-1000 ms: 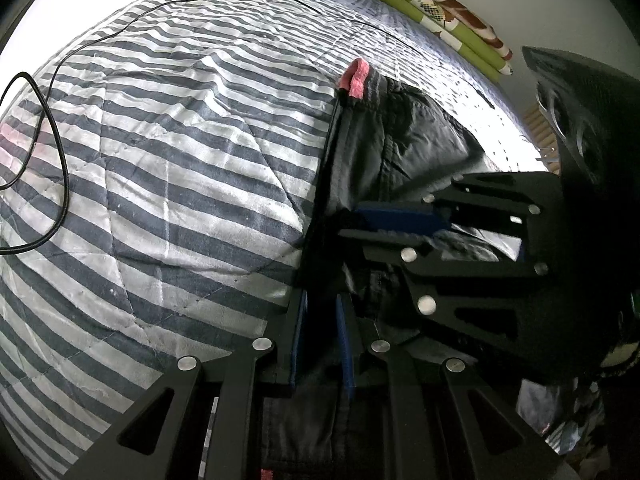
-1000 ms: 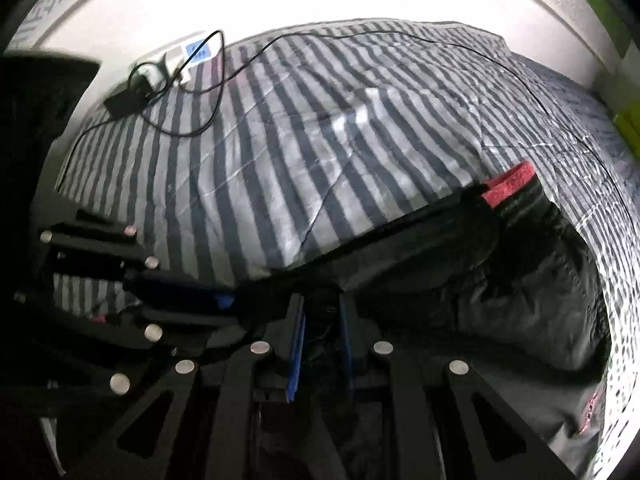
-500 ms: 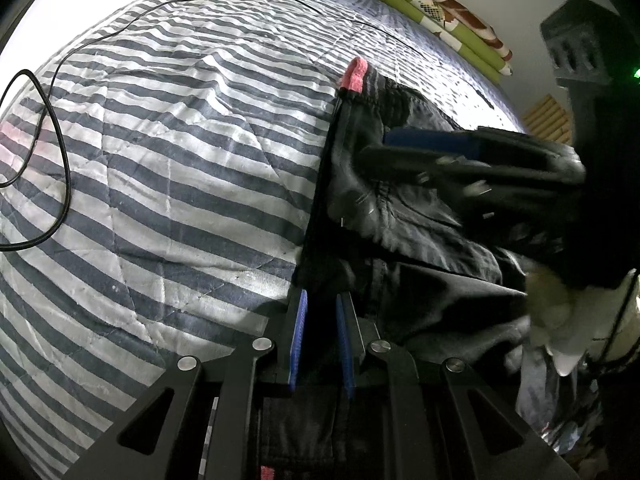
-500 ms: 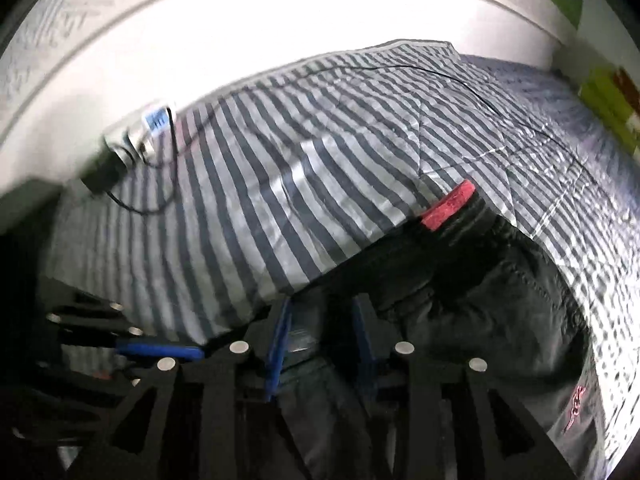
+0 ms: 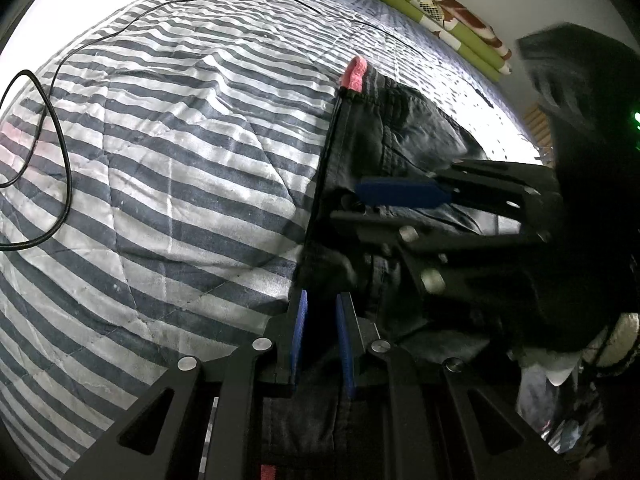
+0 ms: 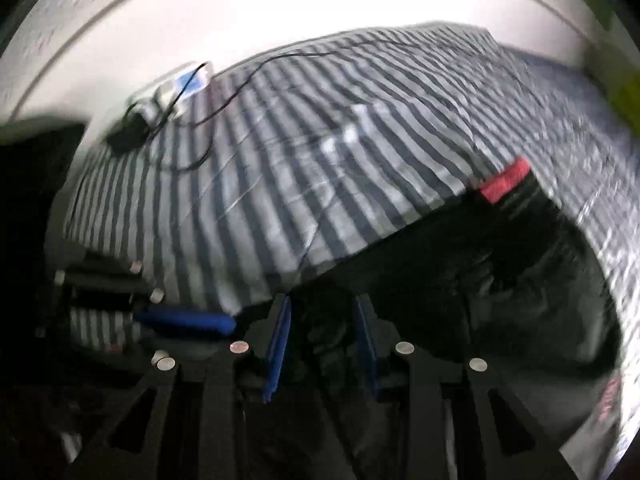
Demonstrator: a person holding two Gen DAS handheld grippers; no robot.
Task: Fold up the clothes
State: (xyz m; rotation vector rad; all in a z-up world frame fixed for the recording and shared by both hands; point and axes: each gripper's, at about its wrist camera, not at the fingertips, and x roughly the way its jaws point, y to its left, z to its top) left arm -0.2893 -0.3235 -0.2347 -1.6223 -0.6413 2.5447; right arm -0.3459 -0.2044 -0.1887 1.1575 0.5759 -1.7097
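A dark garment (image 5: 400,128) with a red band (image 5: 354,74) at its far corner lies along the right side of a striped quilt. My left gripper (image 5: 322,340) is shut on the garment's near edge, with cloth pinched between its blue pads. In the left wrist view, my right gripper (image 5: 360,208) comes in from the right just beyond it, low over the cloth. In the blurred right wrist view, the right gripper (image 6: 322,344) has its pads well apart, with loose dark garment (image 6: 500,272) between them. The left gripper's blue pad (image 6: 184,320) shows at the lower left there.
The striped quilt (image 5: 160,200) covers the bed to the left and beyond. A black cable (image 5: 52,160) loops over it towards a power strip (image 6: 176,88) by the wall. Folded green bedding (image 5: 440,16) lies at the far right edge.
The right gripper's jaws widened. It lifted away over the garment, then came back down beside the left gripper. The left gripper kept still, holding the cloth.
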